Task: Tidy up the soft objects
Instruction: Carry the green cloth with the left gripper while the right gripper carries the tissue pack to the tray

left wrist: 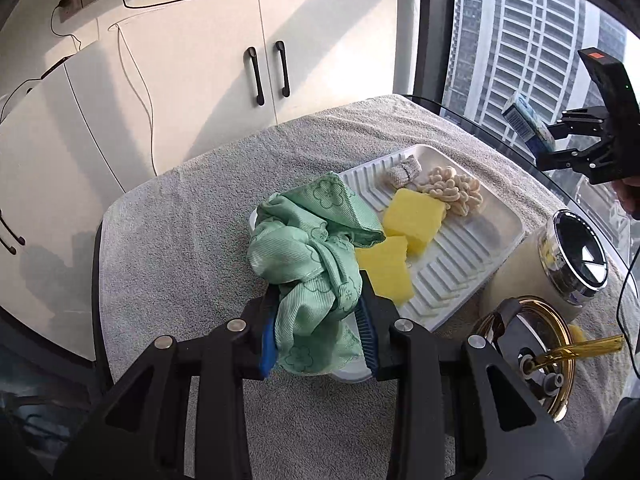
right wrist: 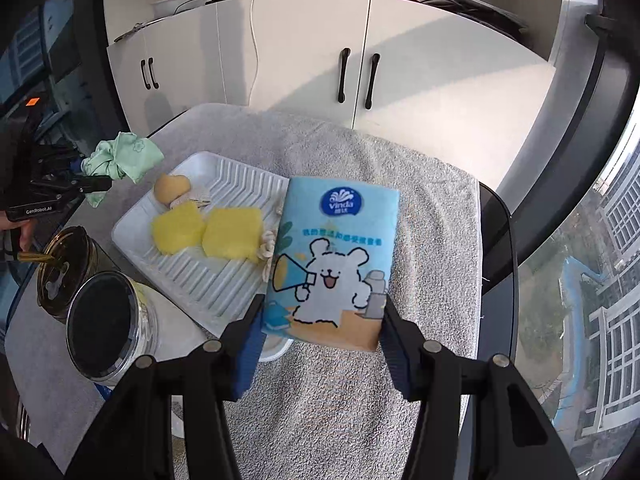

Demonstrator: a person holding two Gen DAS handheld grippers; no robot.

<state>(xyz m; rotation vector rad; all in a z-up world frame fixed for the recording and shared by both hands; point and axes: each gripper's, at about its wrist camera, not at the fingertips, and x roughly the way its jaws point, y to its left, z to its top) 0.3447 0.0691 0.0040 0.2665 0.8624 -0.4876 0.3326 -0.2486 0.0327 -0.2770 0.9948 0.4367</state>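
Observation:
My left gripper [left wrist: 320, 332] is shut on a crumpled green cloth [left wrist: 316, 252] and holds it above the near-left corner of the white ribbed tray [left wrist: 452, 272]. The cloth also shows in the right wrist view [right wrist: 120, 156]. My right gripper [right wrist: 320, 328] is shut on a blue tissue pack [right wrist: 336, 256] with a white bear print, held above the grey towel to the right of the tray [right wrist: 224, 292]. The pack shows in the left wrist view [left wrist: 528, 120]. Two yellow sponges [left wrist: 414, 216] [left wrist: 384, 272], a cream knitted piece [left wrist: 452, 190] and a small beige cloth [left wrist: 404, 170] lie on the tray.
A grey towel [left wrist: 192, 248] covers the round glass table. A clear jar with a dark lid [right wrist: 108, 324] and a gold-rimmed glass container [right wrist: 64, 268] stand beside the tray. White cabinets [left wrist: 264, 60] stand behind. A tall window [left wrist: 520, 40] is on the right.

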